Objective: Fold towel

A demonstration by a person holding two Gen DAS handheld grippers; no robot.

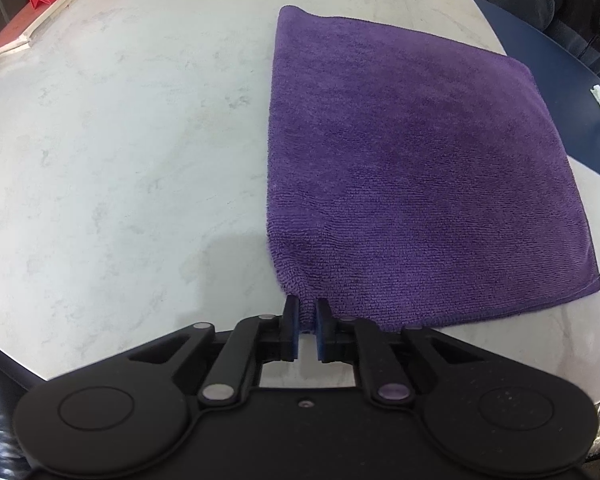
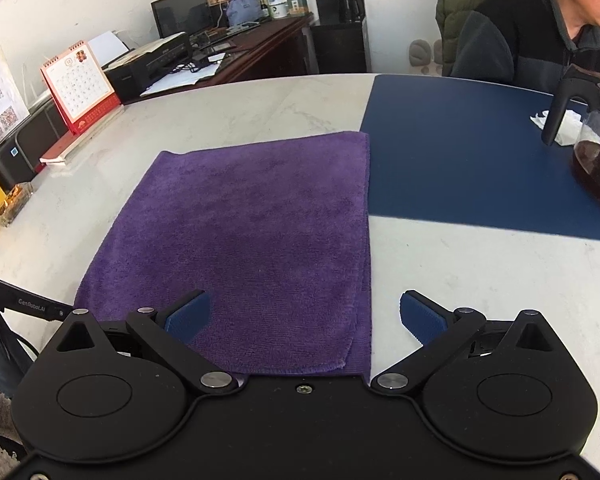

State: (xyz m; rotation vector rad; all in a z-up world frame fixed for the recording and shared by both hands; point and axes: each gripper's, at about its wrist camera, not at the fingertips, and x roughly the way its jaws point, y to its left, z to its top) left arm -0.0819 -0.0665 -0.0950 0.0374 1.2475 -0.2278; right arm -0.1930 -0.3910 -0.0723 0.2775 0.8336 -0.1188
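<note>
The left gripper (image 1: pixel 307 320) is clamped on the near corner of the purple terry-cloth towel (image 1: pixel 412 168). The right gripper (image 2: pixel 305 316) hangs with jaws apart over the towel. Only the right view shows the glass coffee pot (image 2: pixel 598 160) holding dark liquid at 3 o'clock.

1. A pale marbled counter (image 2: pixel 260 100) carries everything.
2. A purple towel (image 2: pixel 252 232) lies flat at its centre.
3. A blue mat (image 2: pixel 460 152) lies at 2 o'clock, touching the towel.
4. A red calendar (image 2: pixel 80 84) stands at 10 o'clock.

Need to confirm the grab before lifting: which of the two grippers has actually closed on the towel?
The left gripper: it pinches the purple towel's near corner. The right gripper stands wide open.
</note>
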